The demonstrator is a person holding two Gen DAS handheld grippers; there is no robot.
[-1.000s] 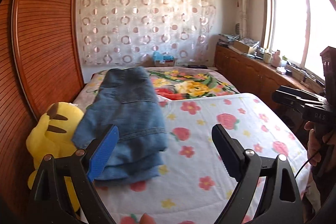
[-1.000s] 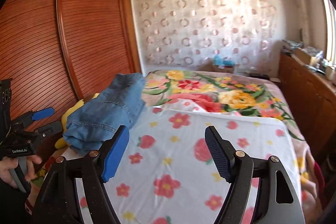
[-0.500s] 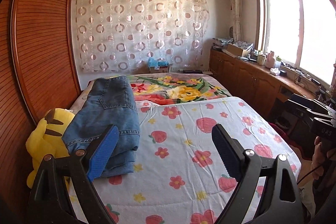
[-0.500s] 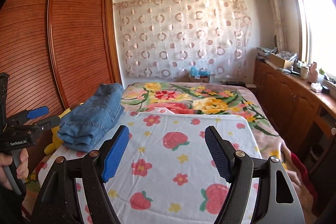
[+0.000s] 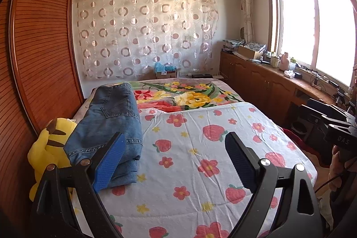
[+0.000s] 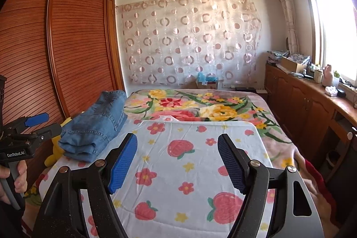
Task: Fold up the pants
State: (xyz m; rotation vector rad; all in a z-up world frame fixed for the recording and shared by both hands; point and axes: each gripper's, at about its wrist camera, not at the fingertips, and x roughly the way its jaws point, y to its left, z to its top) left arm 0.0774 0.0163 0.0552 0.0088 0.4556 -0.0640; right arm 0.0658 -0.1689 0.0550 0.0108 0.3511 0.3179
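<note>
Denim sets the landmark here: the folded blue jeans [image 5: 107, 124] lie in a thick stack along the left edge of the bed with the strawberry-and-flower sheet [image 5: 200, 148], their long axis running toward the circle-patterned curtain. Just left of the jeans, wedged between them and the slatted brown wooden wardrobe [image 5: 40, 48], sits a yellow plush toy [image 5: 48, 148]. The left gripper [image 5: 174, 160] hovers right of and nearer than the jeans, jaws spread wide and holding nothing. Further right of the jeans, the right gripper [image 6: 177, 162] also hangs wide and empty over bare sheet.

Judging by the layered hems at the near end, the fold looks finished or close to it. The step in hand seems to be checking and retreating. To do it well, keep both grippers clear of the stack so no layer gets dragged. If the near edges want squaring, press down flat from above rather than pinching.
</note>
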